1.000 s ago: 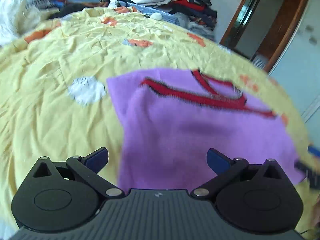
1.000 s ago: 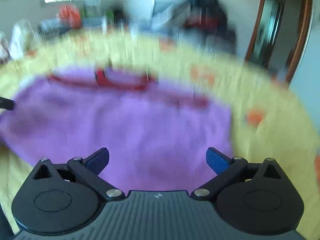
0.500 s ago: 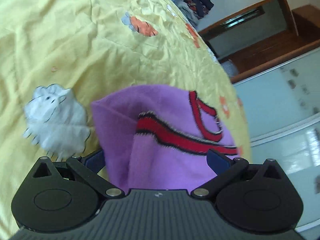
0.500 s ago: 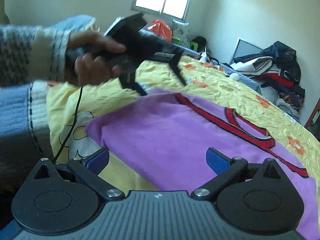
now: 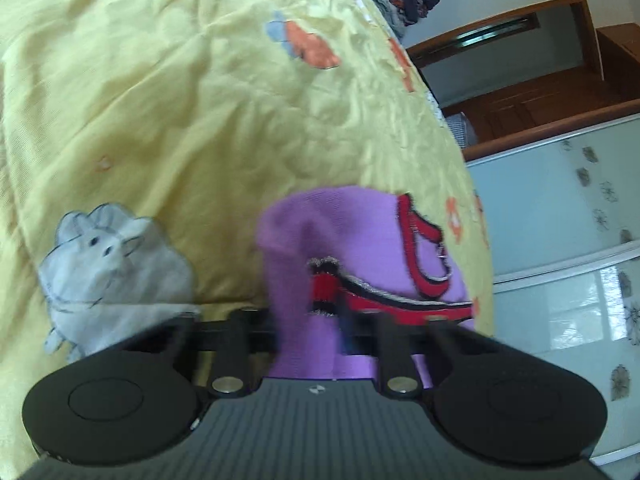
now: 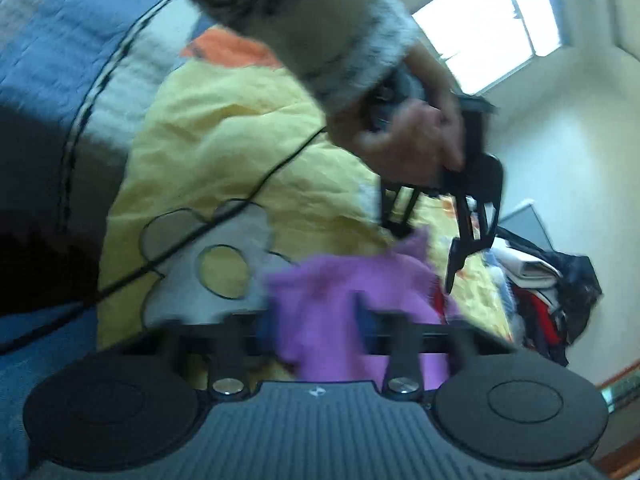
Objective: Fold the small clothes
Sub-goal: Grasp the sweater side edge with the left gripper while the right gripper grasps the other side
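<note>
Over the bedspread (image 5: 168,92), tilted hand-held gripper (image 5: 316,320)

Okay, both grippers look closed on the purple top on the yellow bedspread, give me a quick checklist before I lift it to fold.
1. Left gripper shut on the purple knit top with red trim: ok. Its jaws have just closed with the fabric bunched between them.
2. Right gripper shut on the same top: ok. Its jaws have also just closed, with fabric between them.
3. Only the top caught, not the yellow quilted bedspread: cannot tell, the pads are blurred.
4. Black cable clear of the right gripper: ok, though it crosses the bedspread close by.
5. Top flat and smooth for folding: not ok, it is bunched at both grips.
</note>
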The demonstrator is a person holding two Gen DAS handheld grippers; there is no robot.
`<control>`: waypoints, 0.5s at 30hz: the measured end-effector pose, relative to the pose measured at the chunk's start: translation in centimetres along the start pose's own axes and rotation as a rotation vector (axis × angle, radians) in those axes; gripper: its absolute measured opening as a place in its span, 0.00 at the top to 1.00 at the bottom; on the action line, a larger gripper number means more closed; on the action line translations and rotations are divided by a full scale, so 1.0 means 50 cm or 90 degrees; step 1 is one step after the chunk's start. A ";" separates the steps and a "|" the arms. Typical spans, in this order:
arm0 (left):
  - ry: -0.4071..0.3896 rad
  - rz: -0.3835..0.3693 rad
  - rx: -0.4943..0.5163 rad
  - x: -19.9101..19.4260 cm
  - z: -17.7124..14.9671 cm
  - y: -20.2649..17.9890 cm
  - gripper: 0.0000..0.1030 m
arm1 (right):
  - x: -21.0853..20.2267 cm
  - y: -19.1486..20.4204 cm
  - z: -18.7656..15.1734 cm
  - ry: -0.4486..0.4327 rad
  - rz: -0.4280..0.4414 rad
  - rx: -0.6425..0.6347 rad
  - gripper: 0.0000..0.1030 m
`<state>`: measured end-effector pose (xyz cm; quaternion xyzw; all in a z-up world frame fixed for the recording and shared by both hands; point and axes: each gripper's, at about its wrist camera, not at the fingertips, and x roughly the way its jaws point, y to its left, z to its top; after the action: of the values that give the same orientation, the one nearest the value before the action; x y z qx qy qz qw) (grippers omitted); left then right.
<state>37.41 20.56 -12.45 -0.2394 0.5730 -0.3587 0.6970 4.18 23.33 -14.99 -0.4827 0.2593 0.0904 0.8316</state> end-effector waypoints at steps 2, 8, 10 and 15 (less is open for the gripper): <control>-0.017 -0.012 -0.004 -0.007 -0.010 0.005 0.91 | -0.002 -0.029 -0.001 -0.004 0.025 0.058 0.93; -0.068 -0.040 0.007 -0.032 -0.016 -0.059 0.92 | -0.037 -0.247 -0.095 -0.086 0.192 0.520 0.94; -0.078 -0.059 0.019 -0.030 -0.015 -0.112 0.92 | -0.065 -0.317 -0.165 -0.150 0.207 0.657 0.94; -0.074 -0.084 0.072 0.042 -0.012 -0.286 0.92 | -0.141 -0.432 -0.357 -0.234 0.177 0.887 0.94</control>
<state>33.78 10.02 -3.27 -0.2573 0.4932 -0.4213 0.7163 0.71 -2.29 -2.16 0.2185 0.1719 0.0886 0.9565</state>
